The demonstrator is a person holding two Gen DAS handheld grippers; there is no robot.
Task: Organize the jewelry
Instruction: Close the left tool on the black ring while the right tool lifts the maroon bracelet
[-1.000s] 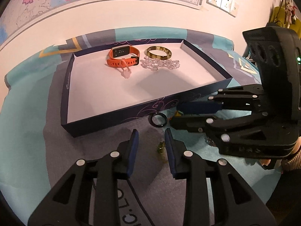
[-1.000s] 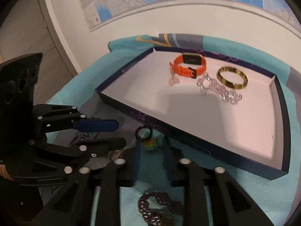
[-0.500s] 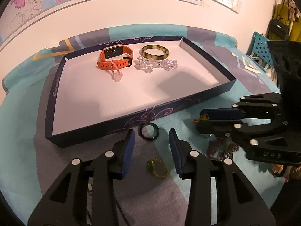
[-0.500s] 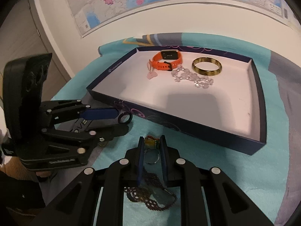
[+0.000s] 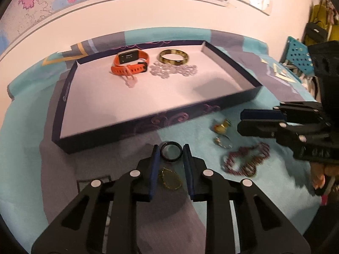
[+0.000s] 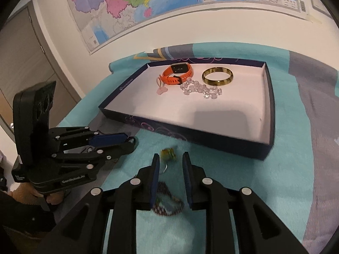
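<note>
Teal blanket [image 5: 25, 148] carries a navy tray [image 5: 131, 127] with an orange watch [image 5: 130, 63] near its far edge. Left gripper [image 5: 170, 153], parted, brackets a black ring [image 5: 171, 154] outside the near edge. Right gripper [image 6: 169, 160] open, holding nothing.

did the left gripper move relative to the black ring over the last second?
Yes. The left gripper has advanced toward the tray; its open fingers now flank the black ring, which earlier lay ahead of them.
</note>
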